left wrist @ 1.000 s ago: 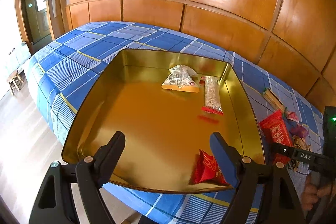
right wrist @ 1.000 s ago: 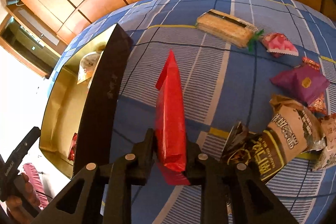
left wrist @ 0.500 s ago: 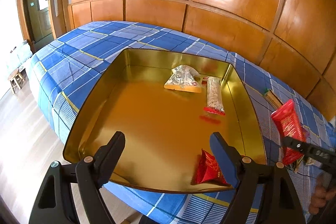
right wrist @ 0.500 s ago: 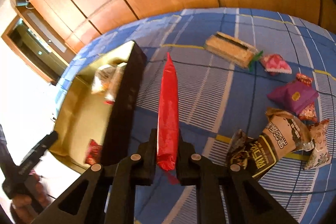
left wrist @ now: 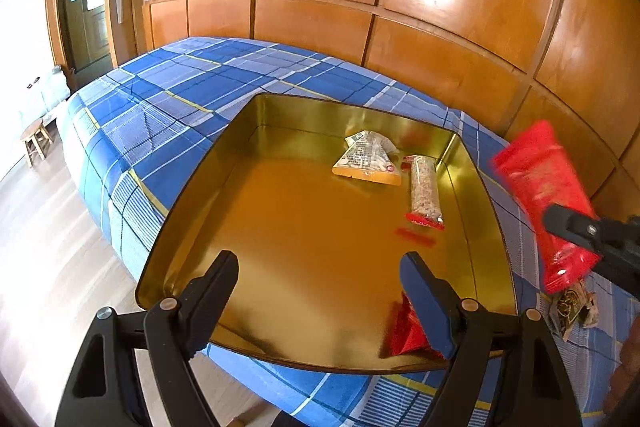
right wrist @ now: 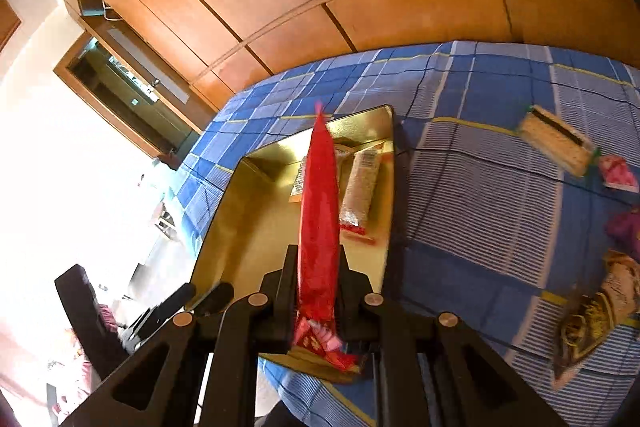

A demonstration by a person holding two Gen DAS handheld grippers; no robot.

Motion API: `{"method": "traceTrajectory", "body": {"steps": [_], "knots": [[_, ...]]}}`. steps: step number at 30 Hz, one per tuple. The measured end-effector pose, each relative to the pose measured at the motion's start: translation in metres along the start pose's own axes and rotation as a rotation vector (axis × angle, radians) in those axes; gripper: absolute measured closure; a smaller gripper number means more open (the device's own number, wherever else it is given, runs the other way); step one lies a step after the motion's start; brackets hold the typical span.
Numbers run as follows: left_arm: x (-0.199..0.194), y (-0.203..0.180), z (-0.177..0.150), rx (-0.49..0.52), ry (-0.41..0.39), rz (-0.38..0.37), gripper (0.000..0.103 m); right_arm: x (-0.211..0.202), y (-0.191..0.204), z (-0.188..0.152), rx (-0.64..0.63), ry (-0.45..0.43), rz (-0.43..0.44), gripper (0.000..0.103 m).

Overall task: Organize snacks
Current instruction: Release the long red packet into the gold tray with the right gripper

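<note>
Snacks are being gathered into a big, shiny gold metal tray (left wrist: 280, 227) that sits on a bed with a blue checked cover (left wrist: 168, 95). The one on the move is a long red plastic snack packet (right wrist: 318, 211). The right gripper (right wrist: 316, 301) pinches it tight near its bottom end, so the packet sticks straight up and out, away from the tongs. In the right wrist view it hangs in the air over the tray, not touching it. Holding it by one end keeps it from flopping and lets it be laid flat inside.

The left gripper (left wrist: 324, 301) holds nothing. Its jaws stand wide apart, low over the near edge of the tray. It looks as if it waits there, out of the way, so the right one has room.

Three snacks lie in the tray already: a white and orange bag (left wrist: 368, 159) and a thin clear tube of crumbly bits with red ends (left wrist: 424, 193) at the far side, touching or nearly so, and a small red pouch (left wrist: 404, 331) at the near corner, partly hidden by a left finger. The middle of the tray is bare, so I think the red packet can go there.

More snacks lie loose on the cover: a pale wafer pack (right wrist: 556, 141), a pink sweet (right wrist: 618, 173) and a brown bag (right wrist: 592, 311).
</note>
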State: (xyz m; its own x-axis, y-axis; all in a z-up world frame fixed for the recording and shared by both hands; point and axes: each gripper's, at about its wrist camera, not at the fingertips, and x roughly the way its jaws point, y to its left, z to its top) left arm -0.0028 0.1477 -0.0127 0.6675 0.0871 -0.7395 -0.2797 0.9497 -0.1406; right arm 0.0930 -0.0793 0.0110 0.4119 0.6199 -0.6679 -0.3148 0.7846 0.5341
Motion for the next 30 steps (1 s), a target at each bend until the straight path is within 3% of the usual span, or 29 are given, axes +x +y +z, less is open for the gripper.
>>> {"method": "traceTrajectory", "body": {"steps": [7, 16, 22, 30], "knots": [[0.005, 0.003, -0.002, -0.007, 0.016, 0.003, 0.02, 0.012, -0.007, -0.011, -0.008, 0.034, -0.039, 0.086], [0.005, -0.004, -0.002, 0.013, 0.018, -0.002, 0.019, -0.009, -0.001, -0.024, -0.153, -0.008, -0.127, 0.086], [0.001, -0.011, -0.003, 0.034, 0.013, -0.009, 0.019, -0.025, -0.003, -0.036, -0.24, -0.025, -0.21, 0.075], [-0.004, -0.02, -0.004, 0.062, 0.004, -0.013, 0.019, -0.043, -0.015, -0.041, -0.282, -0.031, -0.278, 0.072]]}}
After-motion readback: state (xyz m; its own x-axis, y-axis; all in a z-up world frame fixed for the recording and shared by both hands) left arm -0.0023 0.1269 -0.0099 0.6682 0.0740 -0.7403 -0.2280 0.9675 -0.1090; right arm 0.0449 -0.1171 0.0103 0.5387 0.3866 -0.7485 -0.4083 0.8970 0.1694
